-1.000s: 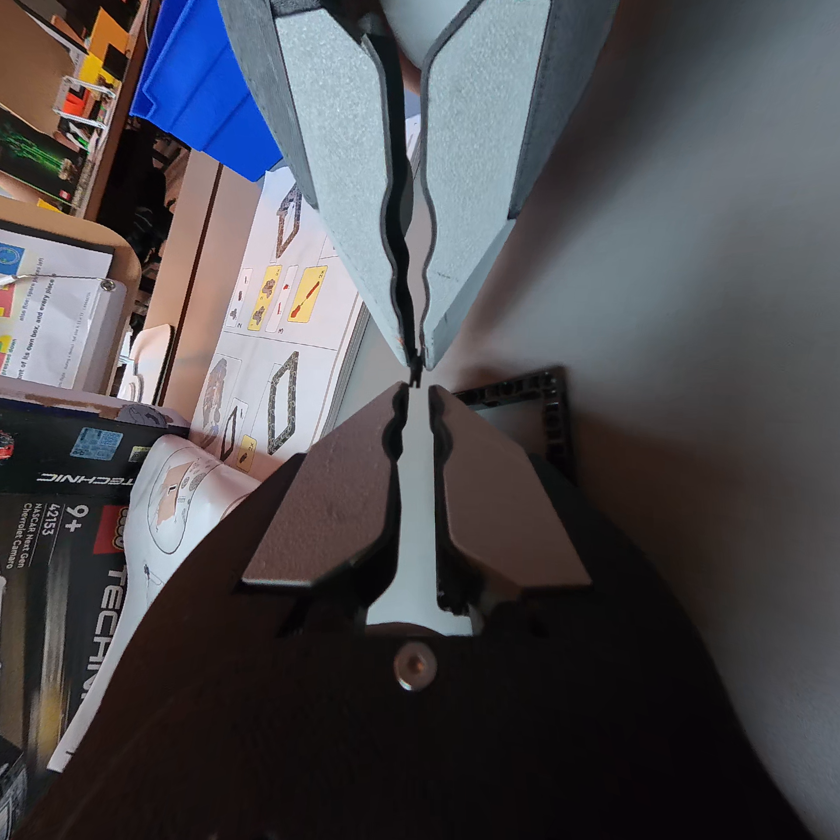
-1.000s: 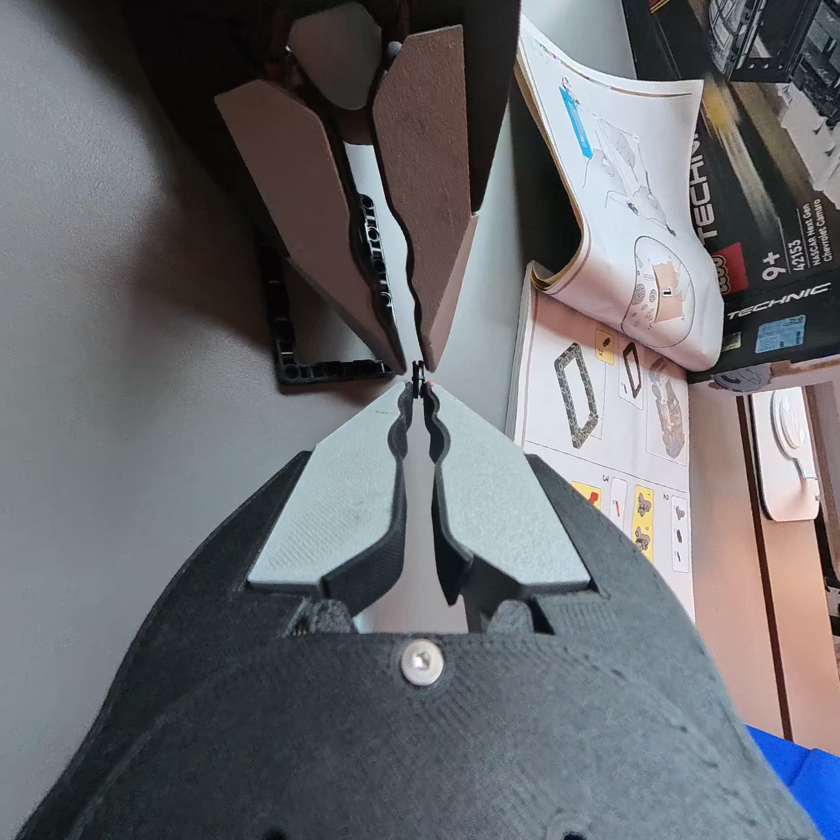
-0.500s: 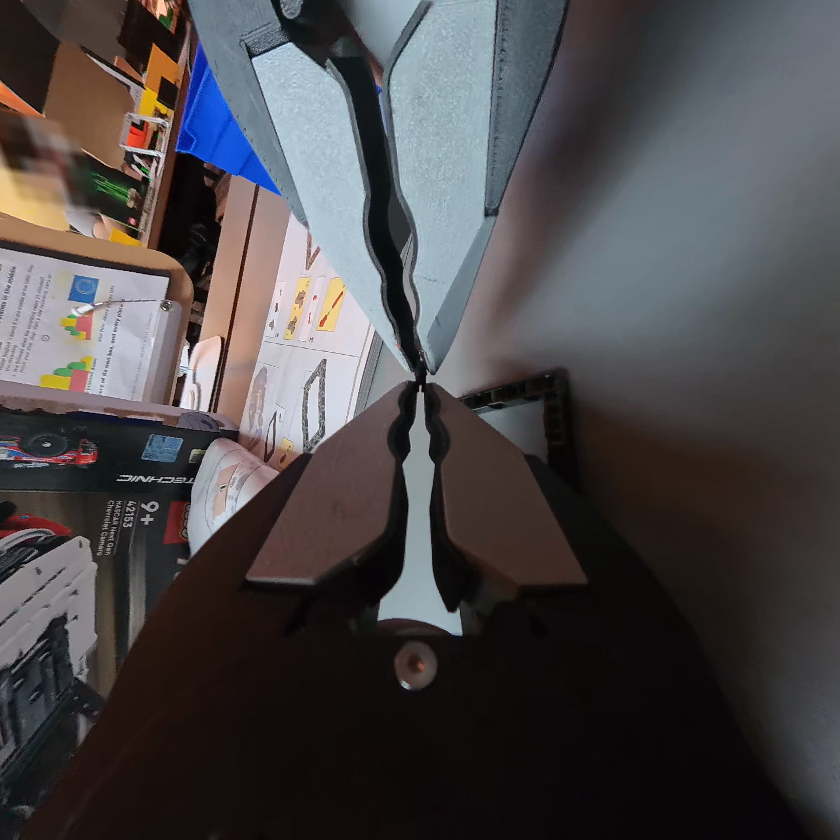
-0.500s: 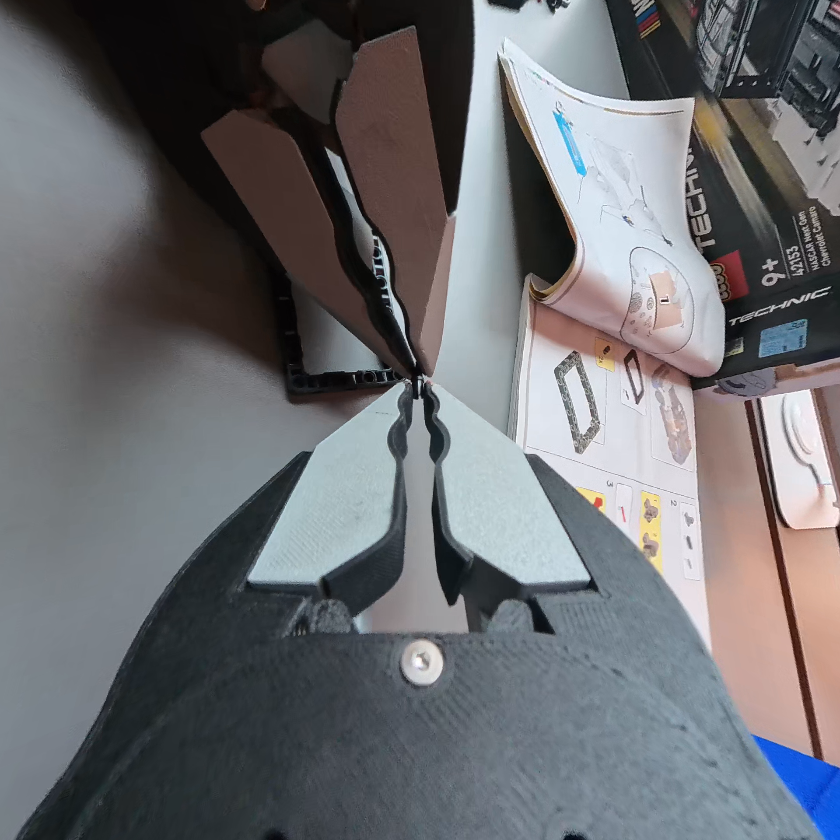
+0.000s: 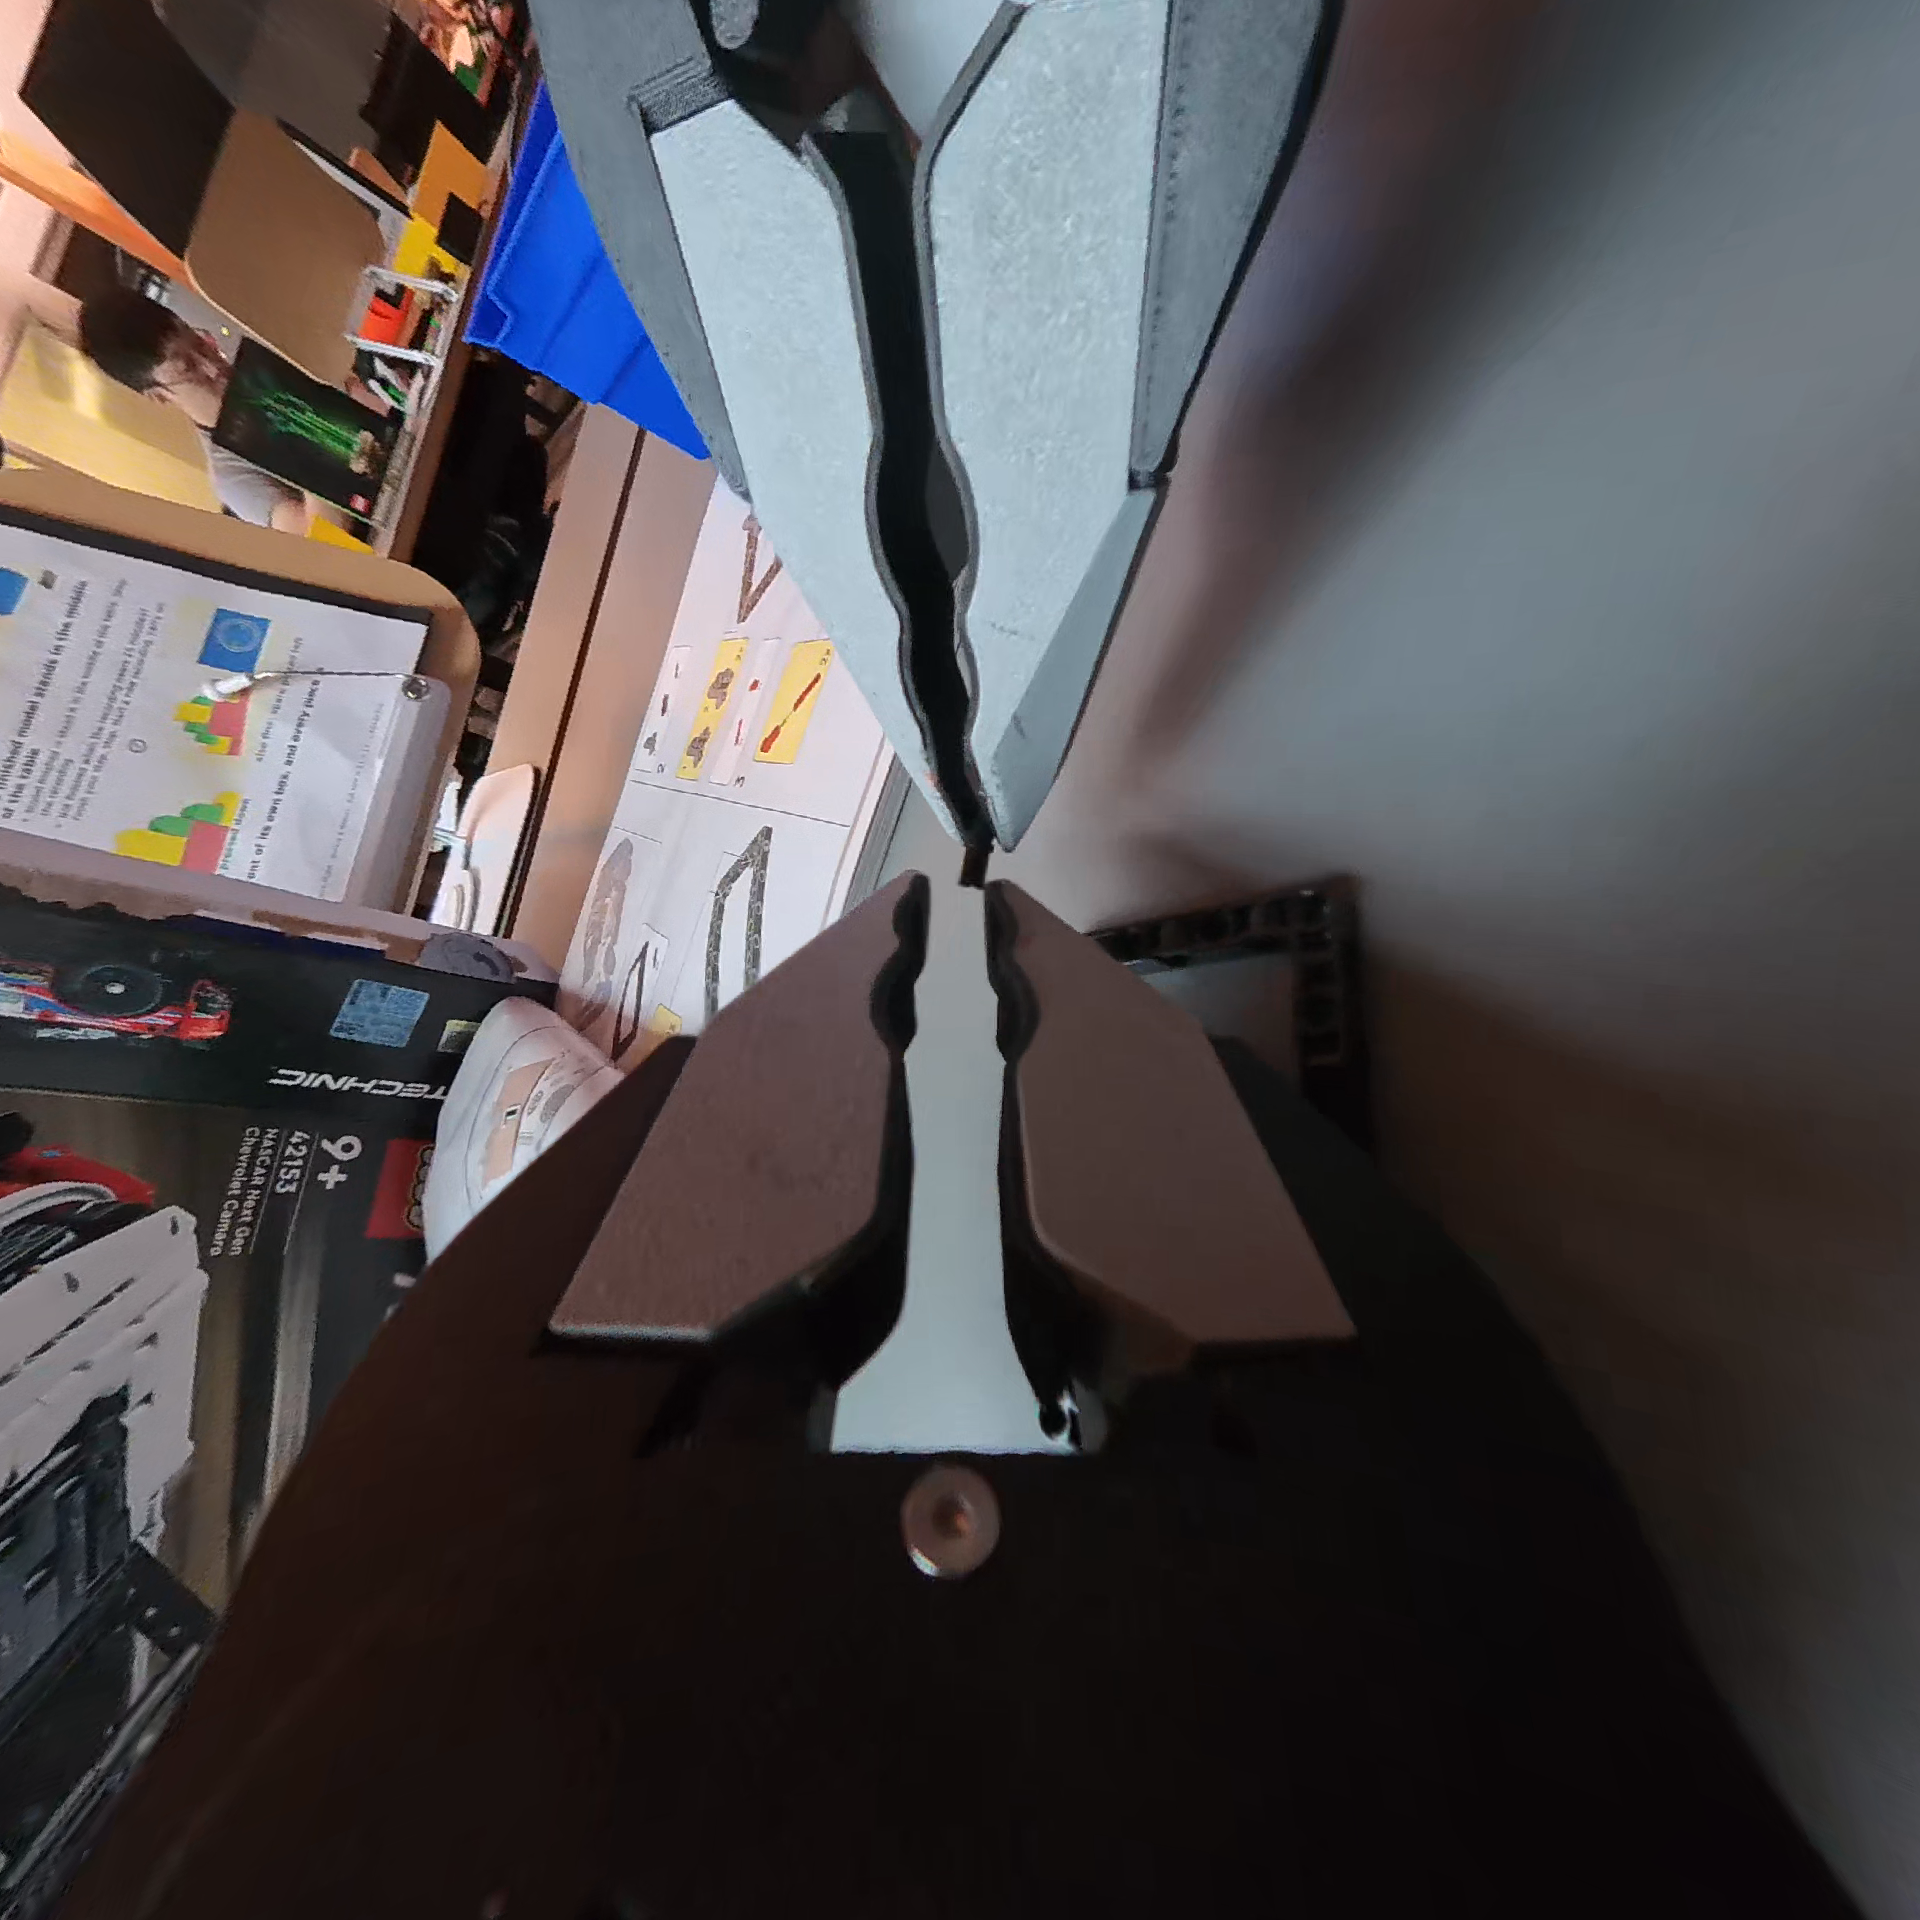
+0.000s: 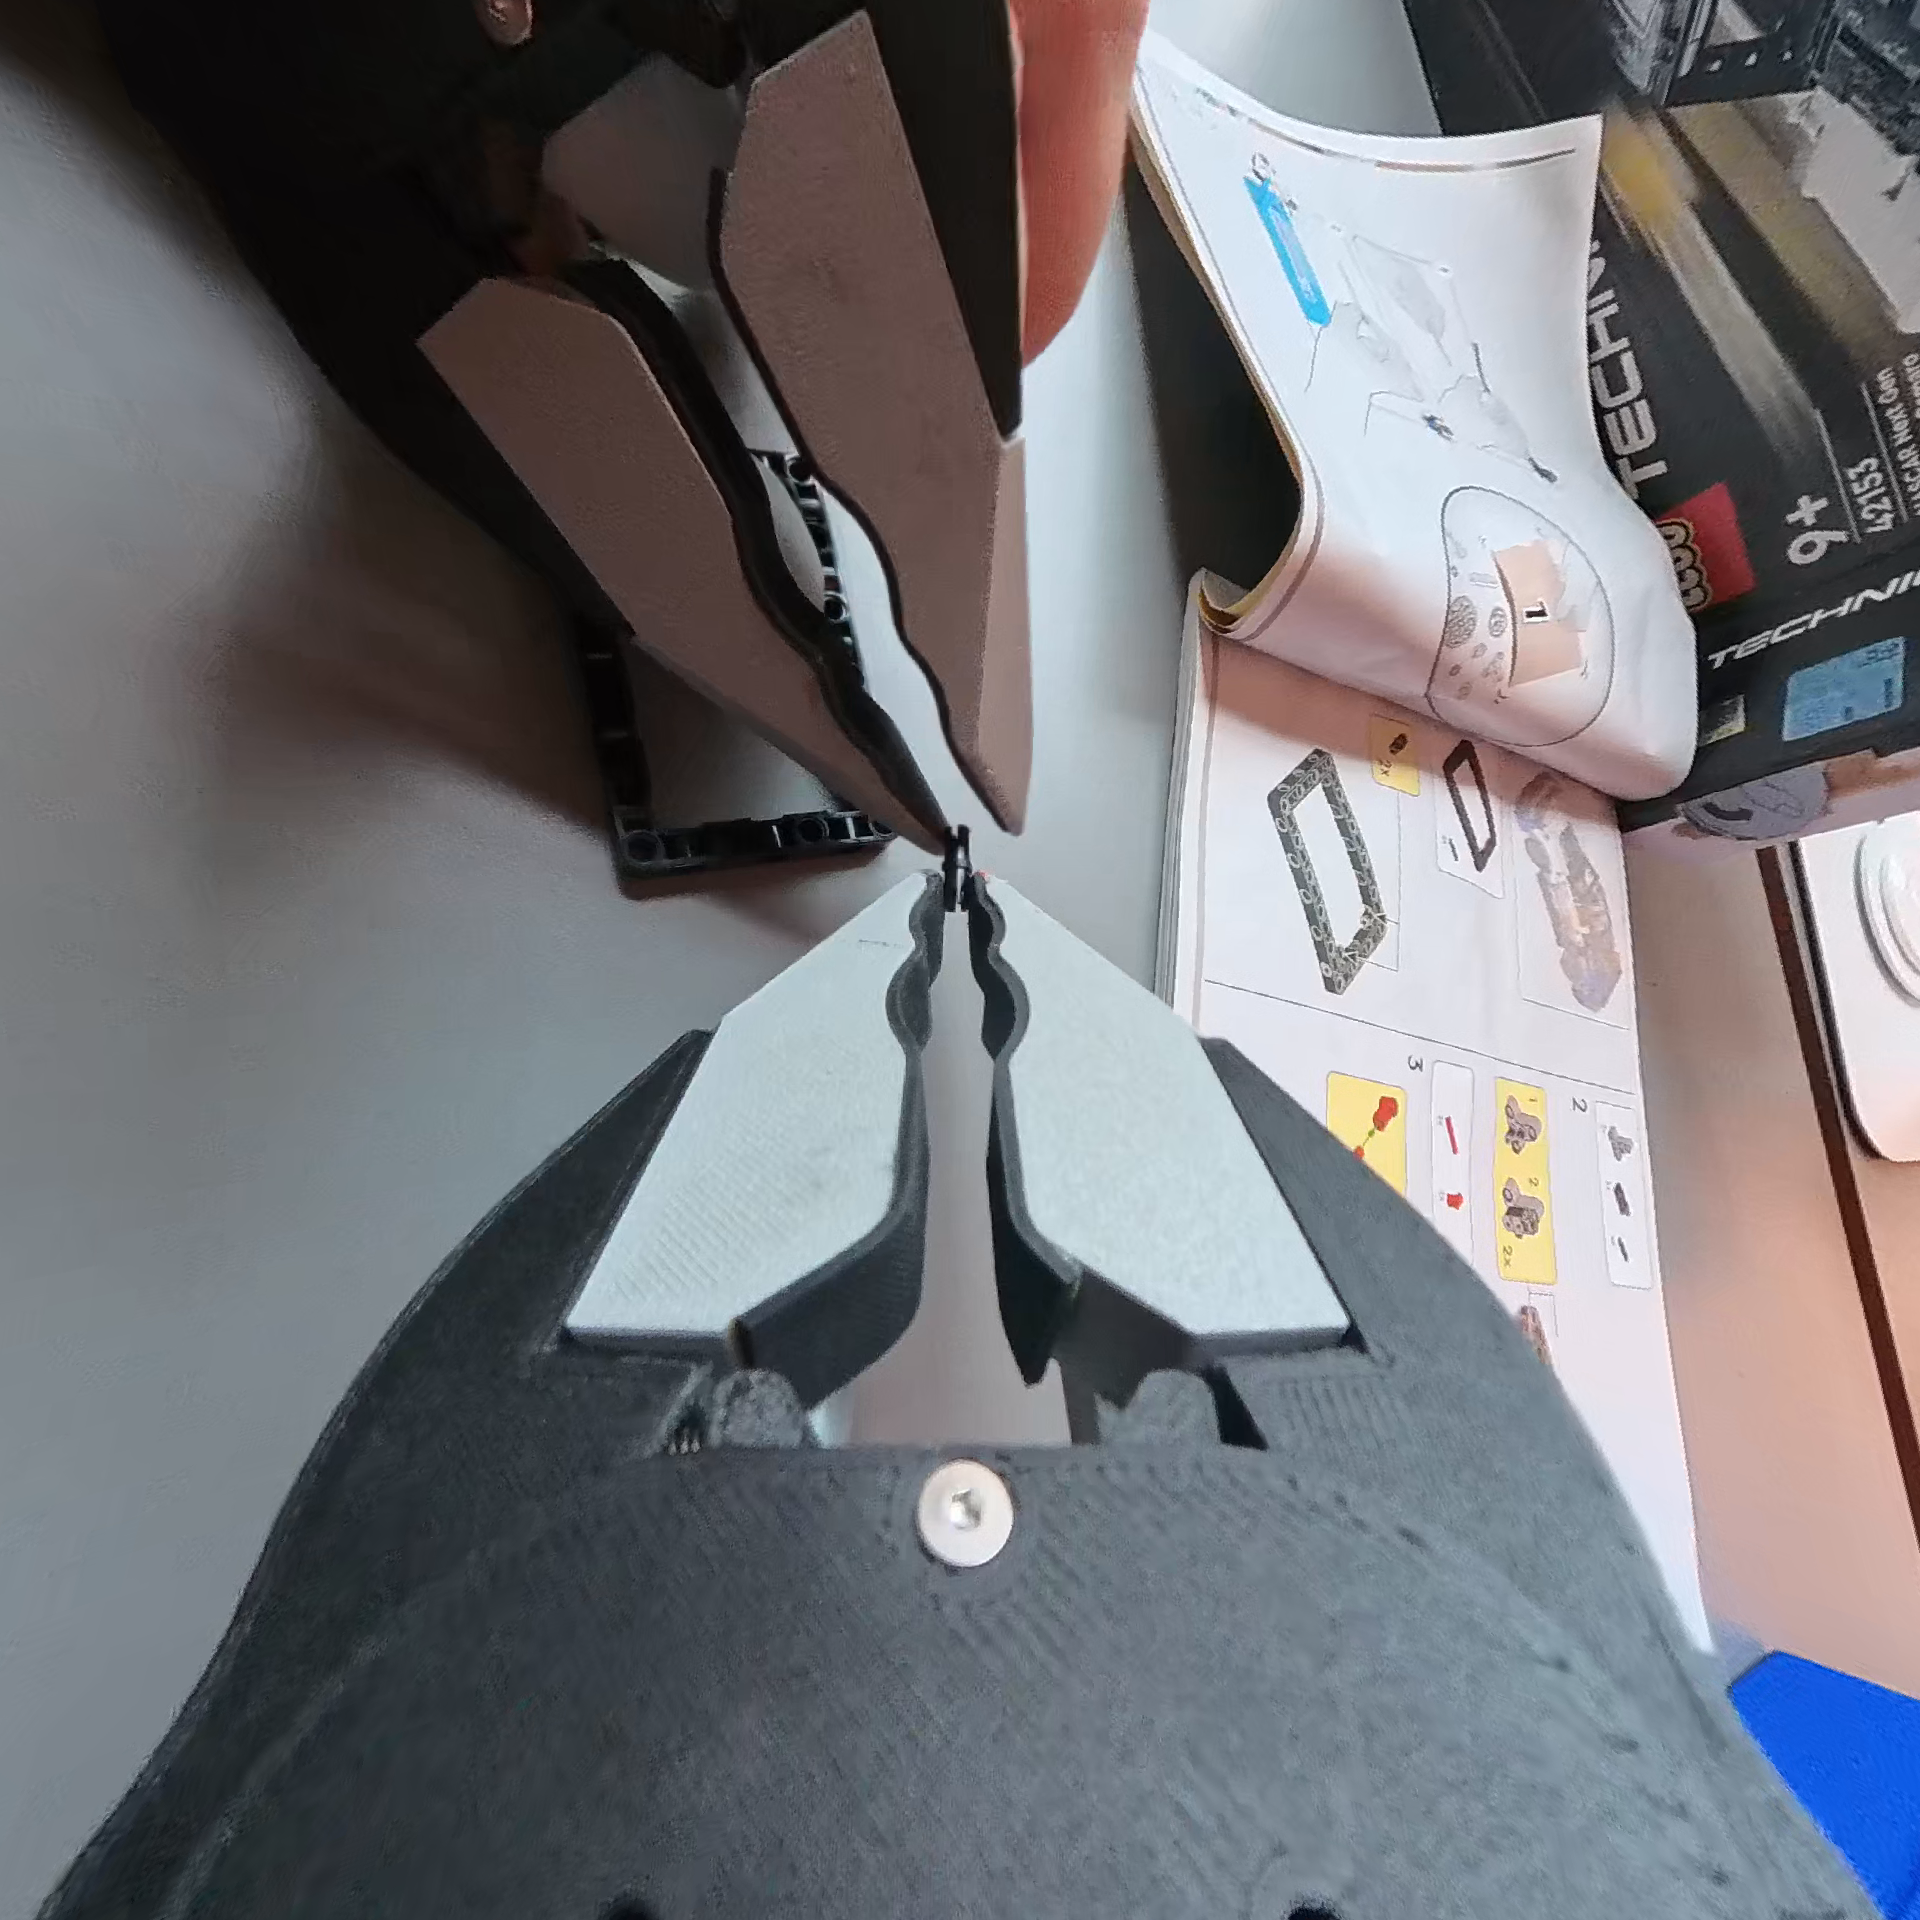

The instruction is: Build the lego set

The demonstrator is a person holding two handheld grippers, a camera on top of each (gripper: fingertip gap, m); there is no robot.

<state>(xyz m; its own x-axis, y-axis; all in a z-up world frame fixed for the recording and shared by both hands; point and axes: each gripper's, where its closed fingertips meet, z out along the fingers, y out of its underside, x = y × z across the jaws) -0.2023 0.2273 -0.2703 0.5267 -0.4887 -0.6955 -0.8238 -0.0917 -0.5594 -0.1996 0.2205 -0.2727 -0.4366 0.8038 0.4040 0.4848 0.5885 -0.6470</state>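
Observation:
My two grippers meet tip to tip above the grey table. My right gripper (image 6: 956,888), with grey pads, is shut on a small black pin (image 6: 957,857) that sticks out past its tips; the pin also shows in the left wrist view (image 5: 974,868). My left gripper (image 5: 954,888), with brown pads, faces it with its tips a small gap apart on either side of the pin's free end. A black rectangular lego frame (image 6: 748,831) lies flat on the table under the left gripper; it also shows in the left wrist view (image 5: 1320,977).
An open instruction booklet (image 6: 1403,935) lies beside the frame, one page curled up. The lego set box (image 6: 1766,312) stands behind it. A blue bin (image 5: 561,291) is at the far side. A finger (image 6: 1049,208) shows on the left gripper. My two grippers' fingertips are within a few centimetres of each other.
The left gripper's tips, nearly closed on the pin half a second ago, have parted slightly. The right gripper stays shut on the pin. Both tilted a little.

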